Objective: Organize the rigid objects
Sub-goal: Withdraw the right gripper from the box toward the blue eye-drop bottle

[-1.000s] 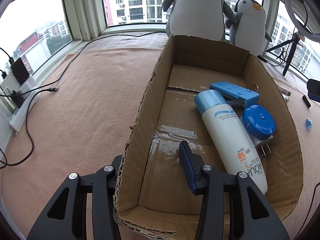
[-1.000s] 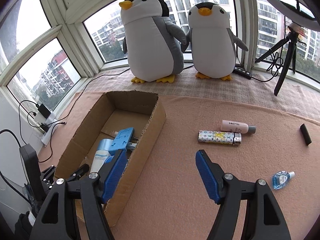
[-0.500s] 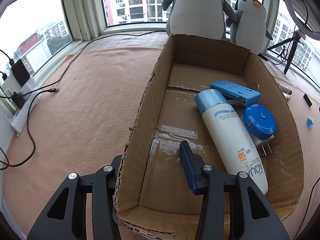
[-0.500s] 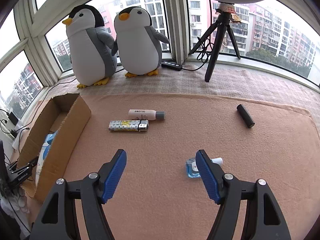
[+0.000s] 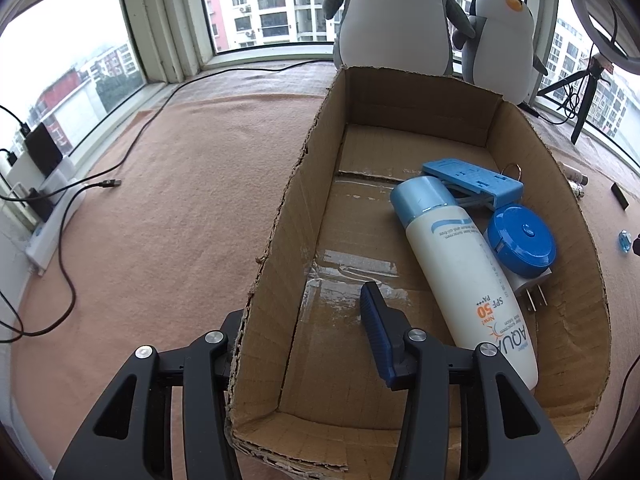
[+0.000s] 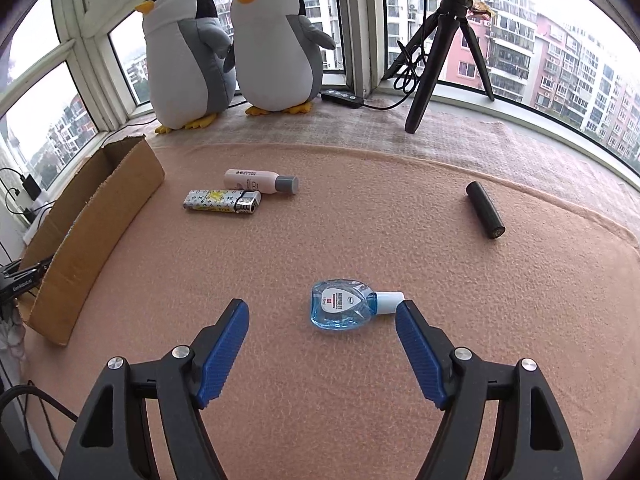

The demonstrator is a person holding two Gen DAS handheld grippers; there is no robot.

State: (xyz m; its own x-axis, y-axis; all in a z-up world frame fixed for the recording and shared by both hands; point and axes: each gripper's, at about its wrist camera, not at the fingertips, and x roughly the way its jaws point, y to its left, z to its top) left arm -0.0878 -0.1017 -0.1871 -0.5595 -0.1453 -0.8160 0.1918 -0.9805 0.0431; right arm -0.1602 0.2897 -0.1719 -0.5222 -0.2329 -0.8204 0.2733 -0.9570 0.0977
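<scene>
The cardboard box (image 5: 288, 216) holds a white sunscreen bottle (image 5: 460, 264), a blue power strip (image 5: 472, 182) and a round blue tape measure (image 5: 522, 240) lying on a white plug. My left gripper (image 5: 302, 304) is open and straddles the box's left wall, one finger outside and one inside. On the pink blanket lie a small blue bottle (image 6: 340, 310), a patterned lighter (image 6: 222, 202), a white bottle with a grey cap (image 6: 260, 181) and a black cylinder (image 6: 484, 209). My right gripper (image 6: 320, 306) is open, with the small blue bottle just ahead between its fingertips. In this view the box (image 6: 92, 216) stands at the left.
Two penguin plush toys (image 6: 236, 48) stand on the sill behind the box. A black tripod (image 6: 440, 52) with cables stands at the back right. Black cables (image 5: 132, 152) and chargers run along the left window edge.
My right gripper has swung right, away from the box, and come down near the small blue bottle. The left gripper has stayed astride the box wall.
</scene>
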